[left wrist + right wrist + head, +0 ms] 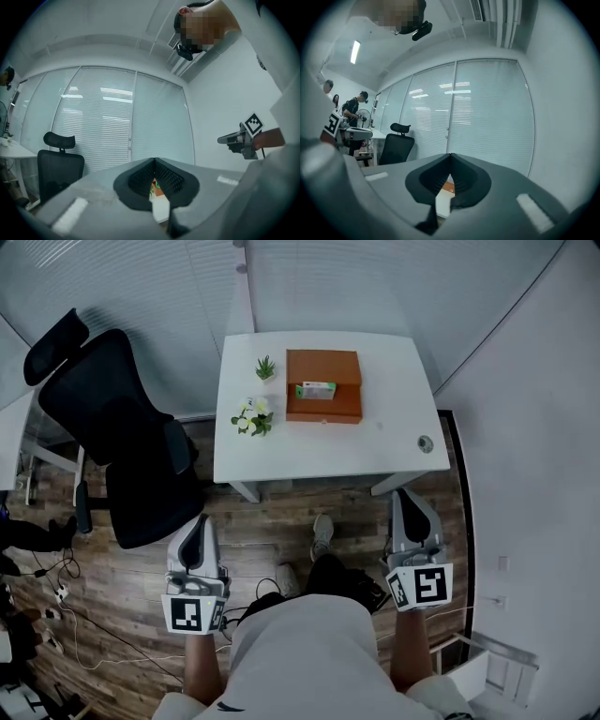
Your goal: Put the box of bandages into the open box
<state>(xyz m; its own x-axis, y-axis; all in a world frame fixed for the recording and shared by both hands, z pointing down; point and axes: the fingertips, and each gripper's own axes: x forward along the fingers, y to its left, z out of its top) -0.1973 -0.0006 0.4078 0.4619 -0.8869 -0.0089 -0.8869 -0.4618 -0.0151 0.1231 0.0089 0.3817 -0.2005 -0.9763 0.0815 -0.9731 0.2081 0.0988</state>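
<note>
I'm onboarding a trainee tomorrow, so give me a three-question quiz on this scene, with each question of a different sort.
1. True or false: the left tongs and the right tongs are both shut with nothing between them.
2. Which thing lies at the middle of the orange box? A: bandage box. B: scissors. C: mug.
3. Fill in: two small ___ stand on the white table, left of that box.

Key: 1 true; 2 A; 3 plants.
</note>
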